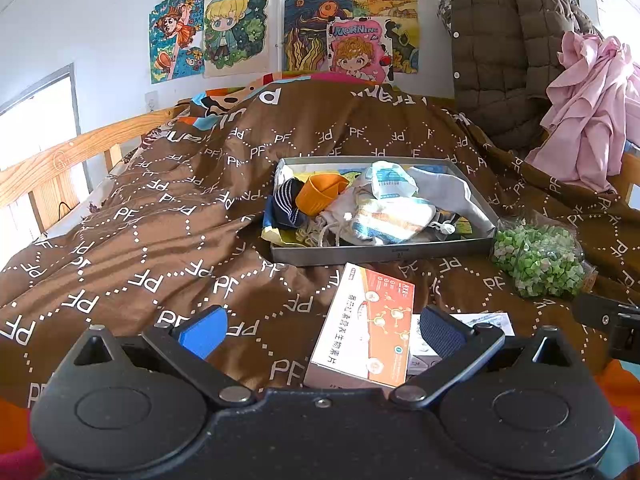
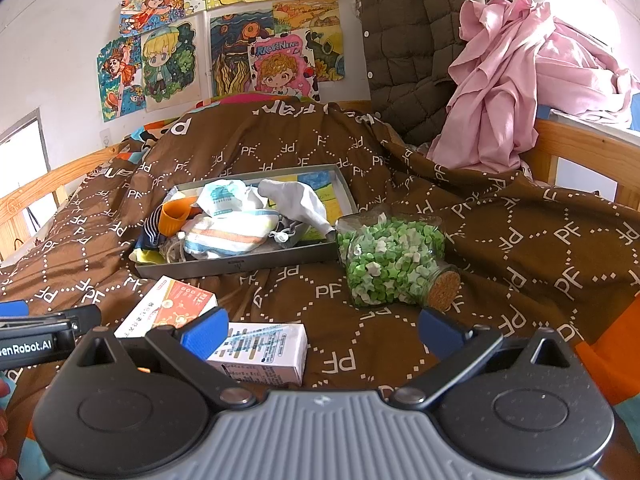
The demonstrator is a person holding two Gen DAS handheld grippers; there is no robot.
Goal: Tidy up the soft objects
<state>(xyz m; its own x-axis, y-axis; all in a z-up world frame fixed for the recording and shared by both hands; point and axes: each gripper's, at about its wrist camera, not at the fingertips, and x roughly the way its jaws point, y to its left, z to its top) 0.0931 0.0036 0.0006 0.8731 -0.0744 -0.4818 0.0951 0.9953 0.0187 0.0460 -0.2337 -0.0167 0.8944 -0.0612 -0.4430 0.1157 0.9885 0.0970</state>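
A grey metal tray (image 1: 380, 254) (image 2: 240, 266) lies on the brown quilt and holds soft items: a striped navy sock (image 1: 286, 204), an orange cup-shaped piece (image 1: 322, 192) (image 2: 174, 216), a striped white cloth (image 1: 390, 218) (image 2: 230, 234), a white packet (image 1: 390, 180) (image 2: 222, 196) and grey cloth (image 1: 444, 190) (image 2: 296, 198). My left gripper (image 1: 320, 332) is open and empty, low over the quilt, in front of the tray. My right gripper (image 2: 320, 332) is open and empty, to the right of the left one.
An orange-and-white box (image 1: 364, 328) (image 2: 168, 306) lies between the left fingers. A white box (image 2: 264, 354) lies by the right gripper's left finger. A glass jar of green paper stars (image 1: 538, 258) (image 2: 394, 262) lies right of the tray. A brown coat (image 1: 508, 48) and pink cloth (image 2: 516, 76) hang at the right.
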